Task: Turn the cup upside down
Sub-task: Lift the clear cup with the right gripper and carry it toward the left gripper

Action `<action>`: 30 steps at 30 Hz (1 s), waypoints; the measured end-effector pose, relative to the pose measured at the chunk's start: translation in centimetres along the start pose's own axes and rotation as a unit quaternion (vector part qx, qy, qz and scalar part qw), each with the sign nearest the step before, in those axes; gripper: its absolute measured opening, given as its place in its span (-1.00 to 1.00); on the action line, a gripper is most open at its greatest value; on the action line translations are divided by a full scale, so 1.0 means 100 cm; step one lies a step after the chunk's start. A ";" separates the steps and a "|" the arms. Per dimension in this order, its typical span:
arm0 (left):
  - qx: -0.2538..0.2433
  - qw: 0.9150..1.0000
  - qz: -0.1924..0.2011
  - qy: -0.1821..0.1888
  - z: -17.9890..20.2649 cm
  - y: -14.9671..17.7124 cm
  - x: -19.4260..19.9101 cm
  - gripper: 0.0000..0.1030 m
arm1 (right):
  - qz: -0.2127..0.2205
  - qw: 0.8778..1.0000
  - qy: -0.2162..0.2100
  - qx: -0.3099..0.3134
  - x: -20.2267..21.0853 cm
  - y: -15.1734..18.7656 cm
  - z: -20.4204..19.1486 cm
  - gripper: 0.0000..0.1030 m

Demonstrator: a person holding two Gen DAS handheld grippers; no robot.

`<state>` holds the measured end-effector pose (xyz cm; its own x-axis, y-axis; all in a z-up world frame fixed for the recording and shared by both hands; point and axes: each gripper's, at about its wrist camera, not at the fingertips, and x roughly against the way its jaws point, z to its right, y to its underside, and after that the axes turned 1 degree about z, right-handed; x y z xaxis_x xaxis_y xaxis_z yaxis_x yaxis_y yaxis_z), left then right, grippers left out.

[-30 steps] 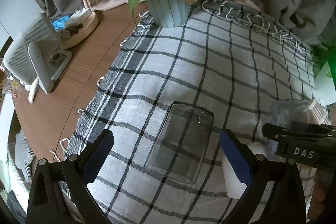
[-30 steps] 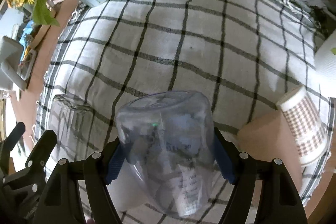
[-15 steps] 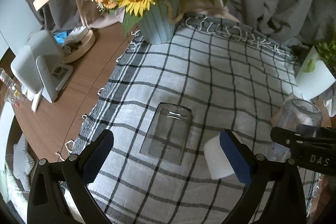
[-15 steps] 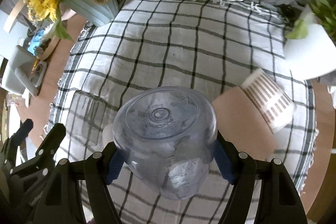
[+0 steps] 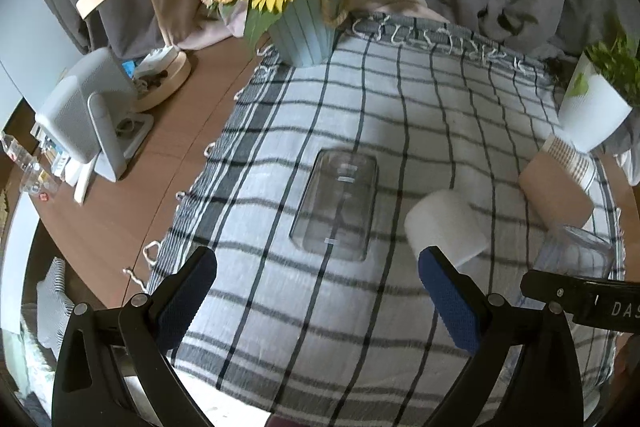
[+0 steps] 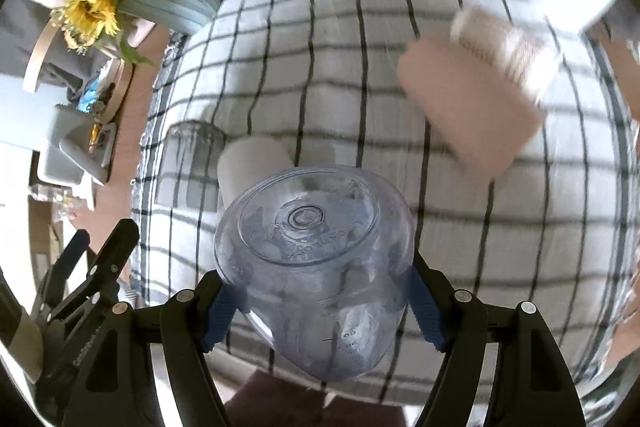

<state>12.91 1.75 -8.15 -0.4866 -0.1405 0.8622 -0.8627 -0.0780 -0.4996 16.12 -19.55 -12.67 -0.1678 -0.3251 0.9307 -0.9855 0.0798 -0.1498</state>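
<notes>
Right claw (image 6: 316, 303) clamped on the clear plastic measuring cup (image 6: 316, 255), blue pads pressed to its two sides. Cup held above the checked cloth (image 6: 360, 87), its round base turned toward the camera, printed scale on the lower wall. In the left wrist view only the cup's edge (image 5: 576, 251) shows at far right, above the right claw's black frame.

Left claw (image 5: 320, 297) gapes wide with nothing between its blue pads (image 5: 448, 303), hanging over the near part of the cloth.

Just past the held cup, a white paper cup (image 5: 444, 227) lies on its side on the cloth. Beside that, a clear glass tumbler (image 5: 336, 205) lies on its side too. Farther right, a brown cardboard piece (image 5: 556, 191) rests on the cloth with a patterned paper cup (image 5: 568, 157) at its far edge; whether they touch is unclear.

Sunflower pot (image 5: 304, 27) stands at the cloth's far corner, white planter (image 5: 592, 107) at far right. Wooden desk (image 5: 168, 163) carries a white device on a stand (image 5: 86, 107) to the left.
</notes>
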 end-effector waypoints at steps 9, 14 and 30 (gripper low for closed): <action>-0.018 0.999 -0.044 -0.003 0.003 0.022 -0.025 1.00 | -0.030 0.999 0.000 -0.033 -0.026 0.026 0.011 0.44; -0.018 0.998 -0.059 0.001 0.002 0.027 -0.033 1.00 | -0.036 0.999 0.013 -0.034 -0.035 0.026 0.012 0.44; -0.020 0.998 -0.056 -0.006 0.001 0.022 -0.035 1.00 | -0.041 0.996 0.065 -0.040 -0.059 0.014 0.016 0.43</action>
<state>12.69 1.99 -12.29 -0.3850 -0.1458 0.9113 -0.9167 -0.0541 -0.3959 15.69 -19.06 -18.94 -0.0768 -0.2098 0.9747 -0.9897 0.1343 -0.0491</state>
